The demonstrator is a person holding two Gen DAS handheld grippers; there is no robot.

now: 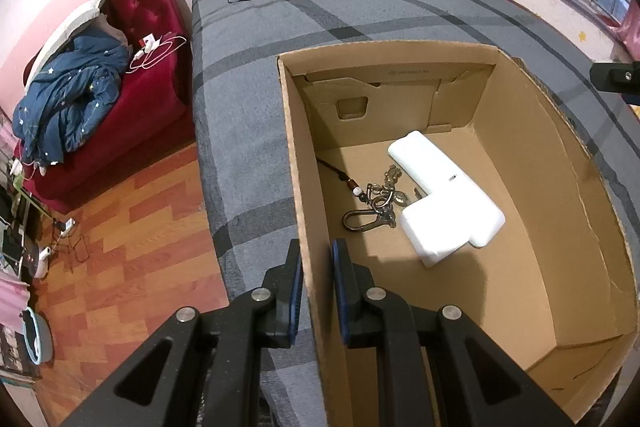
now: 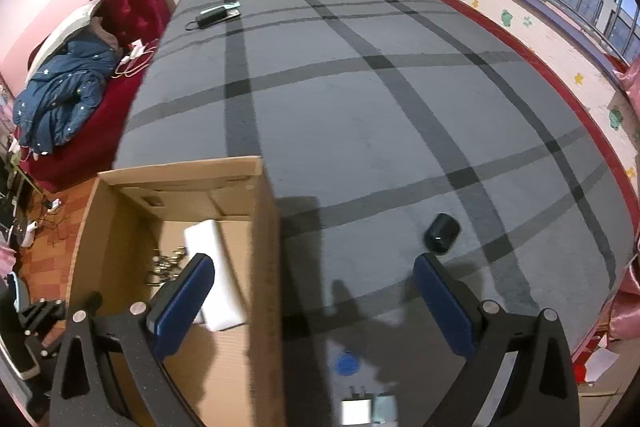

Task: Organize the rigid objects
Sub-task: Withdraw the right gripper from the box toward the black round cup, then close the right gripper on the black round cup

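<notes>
Left gripper clamped on cardboard box wall; right gripper wide open, empty — best lowered squarely over black mouse just ahead.

blurred: white block in box | cut off: plug
</notes>
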